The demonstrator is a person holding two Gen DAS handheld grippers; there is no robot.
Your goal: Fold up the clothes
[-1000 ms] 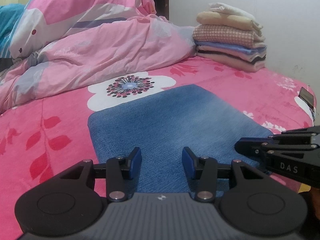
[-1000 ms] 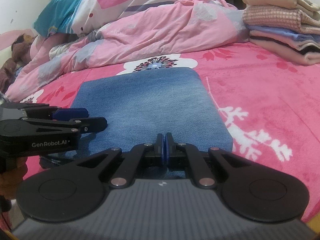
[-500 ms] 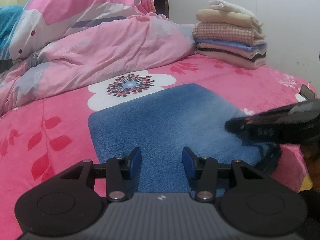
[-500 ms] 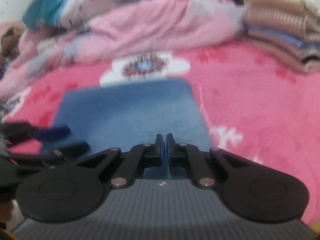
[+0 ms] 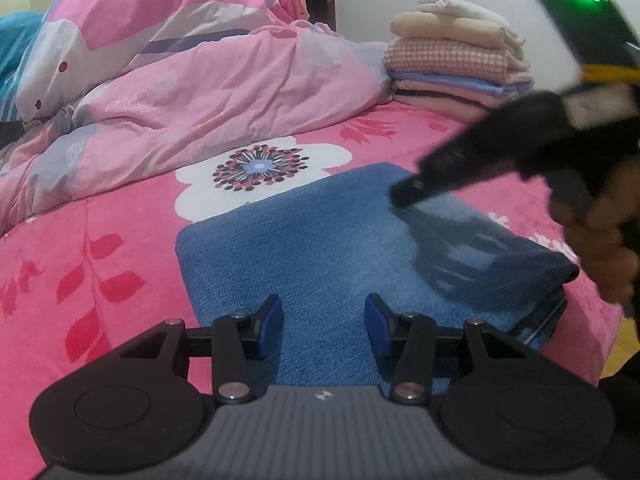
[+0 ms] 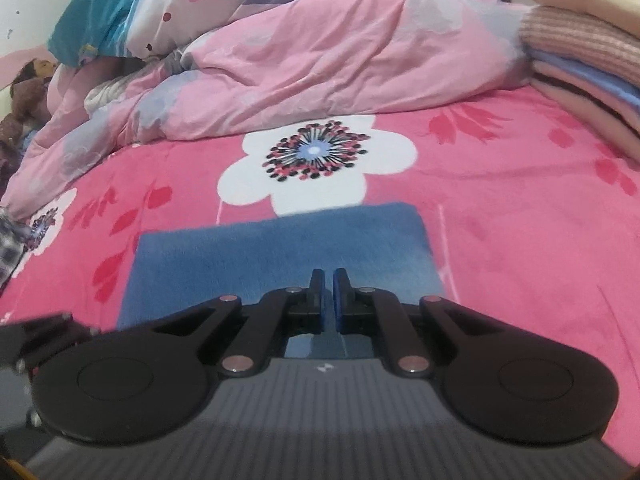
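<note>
A folded blue denim garment (image 5: 340, 240) lies flat on the pink flowered bedsheet (image 5: 100, 240). My left gripper (image 5: 324, 308) hovers open over its near edge, with nothing between the blue pads. In the left wrist view my right gripper (image 5: 404, 196), held by a person's hand (image 5: 608, 248), reaches in from the right, and its tip hangs just above the right half of the denim. In the right wrist view the right gripper (image 6: 328, 280) is shut and empty, pads almost together, over the denim (image 6: 280, 248).
A stack of folded clothes (image 5: 452, 68) stands at the back right, near the wall. A crumpled pink duvet (image 5: 200, 92) and pillows fill the back left. A teal pillow (image 6: 100, 12) and a brown stuffed toy (image 6: 28, 88) lie far left. The bed's edge drops off at the right.
My right gripper has risen from the bed's right edge and swung forward over the right half of the denim. The left gripper and the denim have stayed put.
</note>
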